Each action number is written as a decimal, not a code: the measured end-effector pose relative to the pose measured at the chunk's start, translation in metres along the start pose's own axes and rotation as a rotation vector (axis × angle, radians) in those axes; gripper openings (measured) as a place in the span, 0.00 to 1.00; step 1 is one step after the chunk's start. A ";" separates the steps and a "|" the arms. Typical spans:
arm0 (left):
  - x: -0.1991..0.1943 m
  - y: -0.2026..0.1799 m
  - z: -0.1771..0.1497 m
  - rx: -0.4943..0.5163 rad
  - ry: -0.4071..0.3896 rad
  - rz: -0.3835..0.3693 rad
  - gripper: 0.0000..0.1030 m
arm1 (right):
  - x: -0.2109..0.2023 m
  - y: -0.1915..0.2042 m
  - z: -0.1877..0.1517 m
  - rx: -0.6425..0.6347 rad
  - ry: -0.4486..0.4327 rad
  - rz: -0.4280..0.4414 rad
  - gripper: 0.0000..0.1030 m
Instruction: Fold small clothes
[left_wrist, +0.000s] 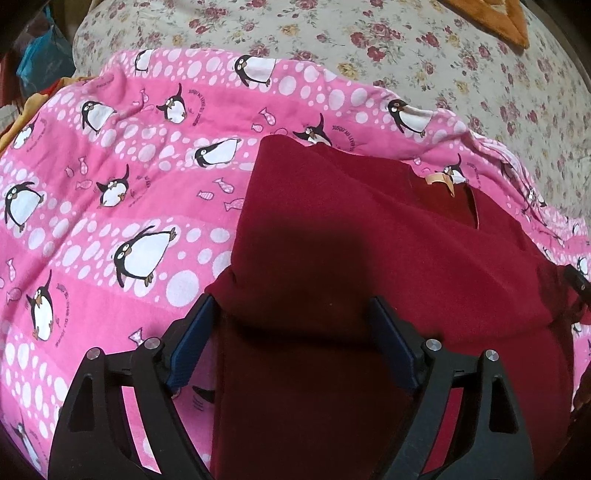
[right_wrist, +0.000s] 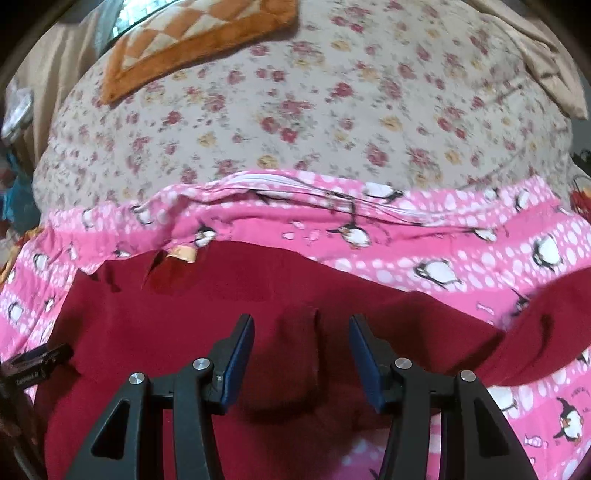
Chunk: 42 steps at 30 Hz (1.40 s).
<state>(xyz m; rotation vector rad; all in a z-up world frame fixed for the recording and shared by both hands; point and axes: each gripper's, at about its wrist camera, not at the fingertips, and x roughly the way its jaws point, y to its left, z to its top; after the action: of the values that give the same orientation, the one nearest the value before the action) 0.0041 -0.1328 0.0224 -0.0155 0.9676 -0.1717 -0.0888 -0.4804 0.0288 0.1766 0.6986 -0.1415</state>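
Note:
A dark red garment lies spread on a pink penguin-print blanket, its neck opening with a tan label at the far side. My left gripper is open, its blue pads either side of a raised fold of red cloth at the garment's left part. In the right wrist view the garment fills the lower half. My right gripper is open, with a small raised flap of red cloth between its pads, not clamped. The left gripper's tip shows at the left edge.
The pink blanket lies on a floral bedsheet. An orange-and-cream patterned cloth lies at the far side of the bed. Blue and red items sit beyond the bed's left edge.

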 end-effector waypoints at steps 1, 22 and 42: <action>-0.001 -0.001 0.000 0.003 -0.002 0.003 0.82 | 0.001 0.003 -0.001 -0.013 0.005 0.016 0.49; -0.015 -0.010 0.002 0.032 -0.067 0.016 0.82 | 0.001 0.011 0.000 -0.017 0.039 0.050 0.52; -0.003 0.000 0.002 -0.025 0.000 0.007 0.82 | -0.024 -0.059 0.013 0.132 0.101 -0.105 0.67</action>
<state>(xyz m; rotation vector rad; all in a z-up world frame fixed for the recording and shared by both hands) 0.0038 -0.1321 0.0262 -0.0355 0.9695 -0.1533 -0.1098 -0.5393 0.0476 0.2755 0.7999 -0.2807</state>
